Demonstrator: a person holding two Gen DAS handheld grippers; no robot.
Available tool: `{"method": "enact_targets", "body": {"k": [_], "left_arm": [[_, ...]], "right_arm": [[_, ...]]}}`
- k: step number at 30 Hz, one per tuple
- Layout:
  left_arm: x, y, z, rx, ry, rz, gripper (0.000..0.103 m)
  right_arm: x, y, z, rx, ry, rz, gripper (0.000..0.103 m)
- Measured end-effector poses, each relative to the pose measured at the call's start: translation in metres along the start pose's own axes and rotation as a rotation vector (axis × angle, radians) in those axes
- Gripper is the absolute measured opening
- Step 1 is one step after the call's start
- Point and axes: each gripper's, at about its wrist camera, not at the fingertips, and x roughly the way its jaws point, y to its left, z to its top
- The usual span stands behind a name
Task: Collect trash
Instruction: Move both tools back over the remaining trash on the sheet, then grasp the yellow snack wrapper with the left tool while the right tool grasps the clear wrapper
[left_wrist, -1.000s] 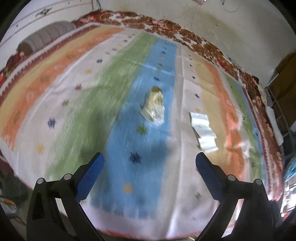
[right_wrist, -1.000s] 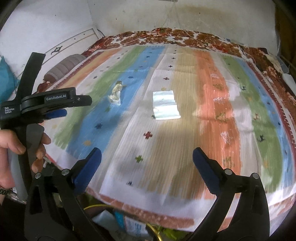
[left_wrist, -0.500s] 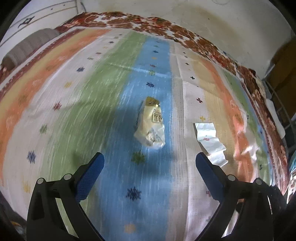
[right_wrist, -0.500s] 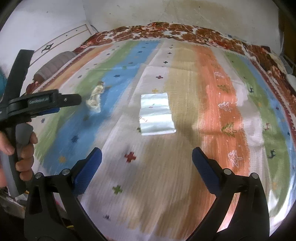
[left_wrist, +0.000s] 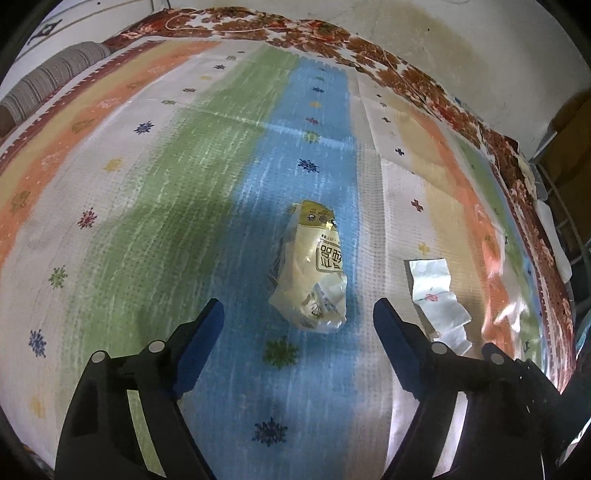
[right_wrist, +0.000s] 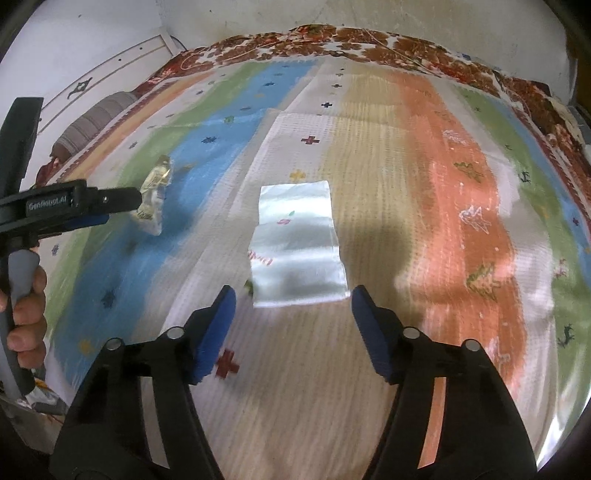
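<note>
Both grippers (left_wrist: 297, 314) (right_wrist: 293, 295) nearer wrappers (left_wrist: 314, 266) (right_wrist: 297, 245); agape.

Open left claw (left_wrist: 298, 314) near yellow wrapper (left_wrist: 314, 269), possibly touching

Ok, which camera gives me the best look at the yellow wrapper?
The left wrist view: the yellow wrapper lies centred just ahead of the open left gripper, printing visible. In the right wrist view it is small, far left and partly hidden behind the left gripper's body.
</note>
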Motion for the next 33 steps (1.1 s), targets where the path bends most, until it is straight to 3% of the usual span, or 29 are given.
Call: {"method": "enact_targets", "body": {"k": [3, 6, 11, 15, 18, 27, 33], "left_arm": [[0.007, -0.002, 0.004, 0.016, -0.002, 0.008, 0.076], [0.016, 0.000, 0.005, 0.012, 0.014, 0.010, 0.065], [0.024, -0.003, 0.002, 0.037, 0.024, -0.005, 0.035], [0.016, -0.007, 0.001, 0.041, 0.008, -0.015, 0.025], [0.003, -0.011, -0.001, 0.047, -0.012, 0.000, 0.019], [-0.043, -0.027, -0.016, 0.087, -0.045, -0.020, 0.018], [-0.072, -0.041, -0.027, 0.100, -0.055, -0.053, 0.018]], "right_arm": [[0.011, -0.003, 0.003, 0.011, 0.015, 0.011, 0.048], [0.021, -0.006, 0.003, 0.035, 0.020, 0.033, 0.038], [0.026, -0.008, 0.000, 0.028, 0.031, 0.004, 0.017], [0.023, -0.015, -0.001, 0.047, 0.046, 0.019, 0.000], [0.017, -0.014, -0.002, 0.046, 0.053, 0.036, 0.000], [-0.032, 0.005, -0.008, -0.015, 0.021, 0.058, 0.000], [-0.064, -0.004, -0.015, 0.052, 0.000, 0.081, 0.000]]}}
